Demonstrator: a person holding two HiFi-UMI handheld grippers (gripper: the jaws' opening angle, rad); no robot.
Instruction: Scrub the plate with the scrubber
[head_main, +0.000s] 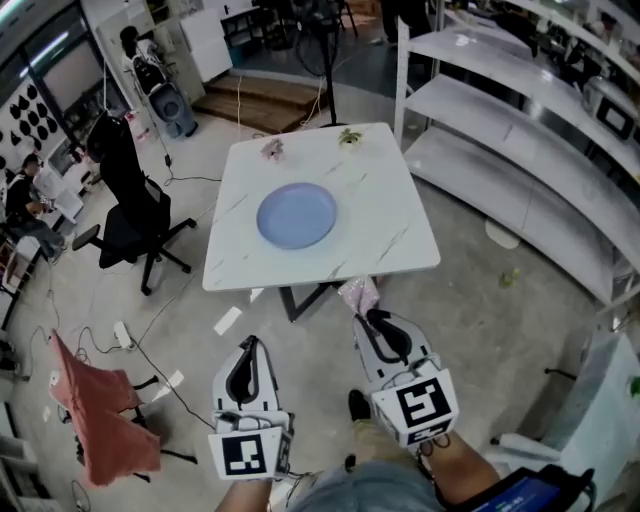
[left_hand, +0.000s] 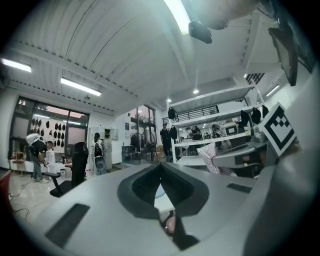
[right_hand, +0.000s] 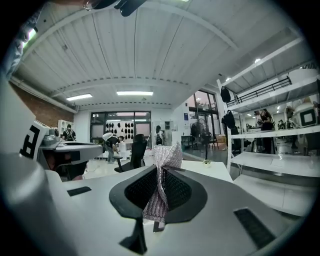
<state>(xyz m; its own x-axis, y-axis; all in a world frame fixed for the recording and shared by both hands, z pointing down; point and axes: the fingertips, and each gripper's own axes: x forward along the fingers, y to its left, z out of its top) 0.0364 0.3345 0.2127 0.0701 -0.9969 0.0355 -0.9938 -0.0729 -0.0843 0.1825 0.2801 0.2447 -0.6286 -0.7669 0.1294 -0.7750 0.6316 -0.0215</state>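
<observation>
A round blue plate (head_main: 297, 215) lies in the middle of a white marble-look table (head_main: 400, 240). Both grippers are held low, short of the table's near edge. My right gripper (head_main: 365, 318) is shut on the scrubber (head_main: 358, 295), a silvery pink mesh wad that sticks out past the jaw tips. In the right gripper view the scrubber (right_hand: 162, 180) hangs pinched between the dark pads. My left gripper (head_main: 250, 345) is level with the right one, jaws closed together and holding nothing. In the left gripper view its tips (left_hand: 161, 167) meet.
Two small objects (head_main: 271, 149) (head_main: 349, 136) sit at the table's far edge. A black office chair (head_main: 130, 215) stands left of the table and a red cloth (head_main: 95, 410) drapes a stand nearer left. White shelving (head_main: 520, 150) runs along the right. Cables cross the floor.
</observation>
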